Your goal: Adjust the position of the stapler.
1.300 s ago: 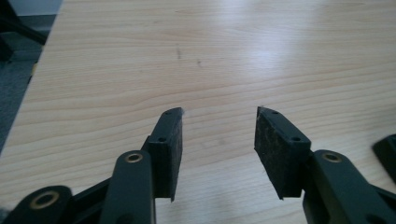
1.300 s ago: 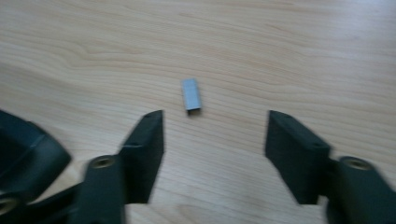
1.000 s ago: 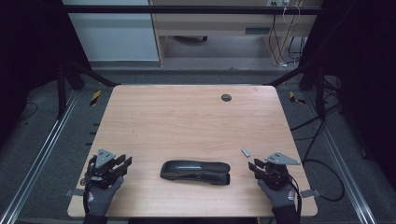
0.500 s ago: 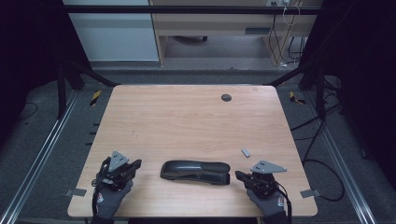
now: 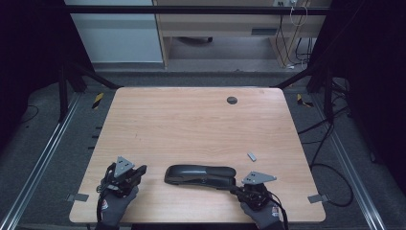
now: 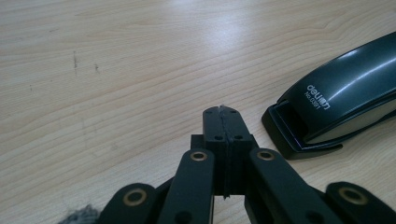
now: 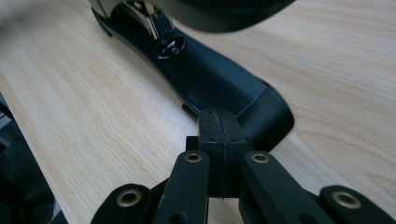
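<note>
A black stapler (image 5: 201, 176) lies lengthwise near the front of the wooden table (image 5: 191, 124). My left gripper (image 5: 141, 170) rests on the table to the stapler's left, a short way from it. Its jaws are shut with nothing between them. In the left gripper view the shut tips (image 6: 222, 112) point past the stapler's (image 6: 336, 98) front end. My right gripper (image 5: 238, 189) is at the stapler's right end, jaws shut and empty. In the right gripper view its tip (image 7: 217, 114) is right at the rounded end of the stapler (image 7: 210, 74); I cannot tell whether it touches.
A small grey piece (image 5: 252, 155) lies on the table behind the right gripper. A dark round grommet (image 5: 232, 100) sits near the far edge. Both gloved hands are close to the front edge. Metal rails and cables run along the floor on both sides.
Both grippers' jaws went from open to shut. The left gripper slid right toward the stapler. The right gripper moved left and nearer the front edge, up to the stapler's end.
</note>
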Available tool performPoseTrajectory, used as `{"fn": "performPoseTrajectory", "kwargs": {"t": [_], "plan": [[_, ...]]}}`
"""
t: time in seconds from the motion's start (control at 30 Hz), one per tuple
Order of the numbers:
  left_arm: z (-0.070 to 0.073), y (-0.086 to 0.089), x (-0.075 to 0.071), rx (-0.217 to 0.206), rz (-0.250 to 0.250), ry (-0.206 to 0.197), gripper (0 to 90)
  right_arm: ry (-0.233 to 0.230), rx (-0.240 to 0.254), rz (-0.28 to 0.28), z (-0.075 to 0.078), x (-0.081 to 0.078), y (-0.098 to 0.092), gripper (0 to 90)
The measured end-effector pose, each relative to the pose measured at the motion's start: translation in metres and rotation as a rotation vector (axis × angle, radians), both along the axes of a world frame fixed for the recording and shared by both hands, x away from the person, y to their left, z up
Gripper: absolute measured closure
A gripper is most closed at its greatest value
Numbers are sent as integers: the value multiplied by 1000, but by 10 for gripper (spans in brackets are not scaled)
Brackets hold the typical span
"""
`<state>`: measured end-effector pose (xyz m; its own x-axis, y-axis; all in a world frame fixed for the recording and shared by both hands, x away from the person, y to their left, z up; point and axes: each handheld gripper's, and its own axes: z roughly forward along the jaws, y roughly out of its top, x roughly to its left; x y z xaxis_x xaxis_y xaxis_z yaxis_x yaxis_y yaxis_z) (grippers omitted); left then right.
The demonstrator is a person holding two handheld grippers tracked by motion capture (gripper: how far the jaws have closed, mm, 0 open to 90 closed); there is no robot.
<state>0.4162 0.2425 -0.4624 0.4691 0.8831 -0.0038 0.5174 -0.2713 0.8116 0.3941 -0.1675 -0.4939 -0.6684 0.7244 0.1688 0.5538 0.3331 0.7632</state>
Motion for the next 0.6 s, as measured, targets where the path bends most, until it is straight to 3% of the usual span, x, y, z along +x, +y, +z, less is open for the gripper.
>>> {"fn": "performPoseTrajectory", "kwargs": {"t": [0.27, 0.6], "plan": [[0, 2, 0, 1, 5, 3, 898, 32, -39, 5, -9, 2, 8, 900], [1, 2, -1, 4, 4, -4, 898, -4, -48, -23, -9, 4, 6, 900]]}}
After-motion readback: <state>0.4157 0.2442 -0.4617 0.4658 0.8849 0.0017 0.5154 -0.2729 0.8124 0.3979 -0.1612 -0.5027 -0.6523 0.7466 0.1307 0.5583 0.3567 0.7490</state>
